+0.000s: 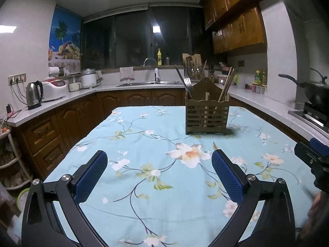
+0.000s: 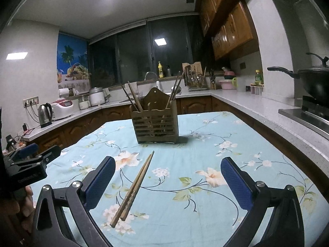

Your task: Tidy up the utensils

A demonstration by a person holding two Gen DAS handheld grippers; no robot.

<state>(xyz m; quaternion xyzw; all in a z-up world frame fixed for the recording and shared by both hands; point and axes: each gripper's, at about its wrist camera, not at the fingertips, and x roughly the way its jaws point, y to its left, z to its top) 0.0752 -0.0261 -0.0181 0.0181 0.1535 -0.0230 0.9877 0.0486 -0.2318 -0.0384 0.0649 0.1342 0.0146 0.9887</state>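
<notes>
A pair of brown wooden chopsticks point(image 2: 133, 187) lies loose on the floral blue-clothed surface point(image 2: 205, 144), awaiting the slatted wooden holder point(image 2: 154, 123); right claw point(image 2: 167, 182) and left claw point(image 1: 159, 174) both gape wide, empty.

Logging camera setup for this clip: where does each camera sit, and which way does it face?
Left wrist: on the left gripper, low over the table, facing the wooden holder and sink wall; its open blue fingers show, and the right gripper at the right edge.
Right wrist: on the right gripper, facing the same way; open fingers straddle the loose chopsticks, left gripper at left edge.
Shared: holder, floral tablecloth, kettle, wok.
</notes>
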